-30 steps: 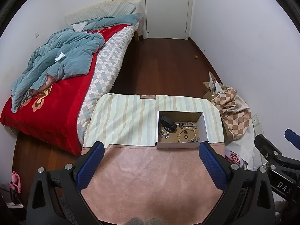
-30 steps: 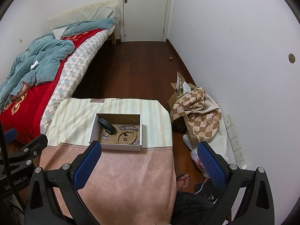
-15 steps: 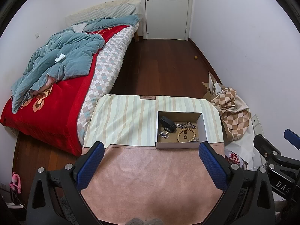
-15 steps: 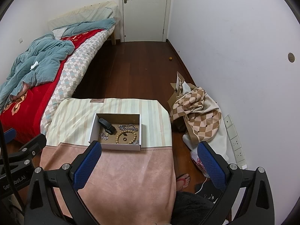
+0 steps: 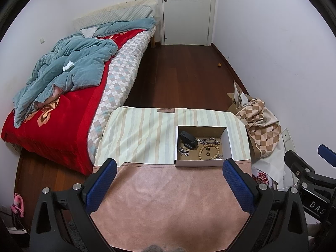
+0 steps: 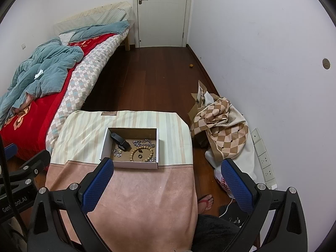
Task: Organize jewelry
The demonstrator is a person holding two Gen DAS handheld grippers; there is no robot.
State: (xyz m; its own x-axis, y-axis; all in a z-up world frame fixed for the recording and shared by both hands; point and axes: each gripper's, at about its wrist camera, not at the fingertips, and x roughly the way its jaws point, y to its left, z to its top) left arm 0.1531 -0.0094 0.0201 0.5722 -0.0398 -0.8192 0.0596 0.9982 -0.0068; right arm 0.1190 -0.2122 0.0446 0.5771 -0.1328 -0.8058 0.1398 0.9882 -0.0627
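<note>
Holding above the table: left gripper [image 5: 167, 166] and right gripper [image 6: 167, 166] both hang over the pink cloth [image 5: 168, 199], jaws spread wide, nothing between them.
Where the jewelry is: all of it lies inside the shallow cardboard box [image 5: 229, 145] on the striped cloth [image 5: 136, 134], past the grippers' fingertips.
Contents: a bead bracelet [image 5: 209, 151] with small rings inside its loop, a silver chain [image 5: 210, 141], a metal cluster [image 5: 183, 151], a black case [image 5: 188, 139].
Stage: jewelry in the box fits both a mixed pile awaiting sorting and pieces already gathered.
Doing it well: come straight down, pinch one piece only, keep clear of the chain.
Axis: the black case runs diagonally, its narrow end toward the box's far-left corner.
</note>
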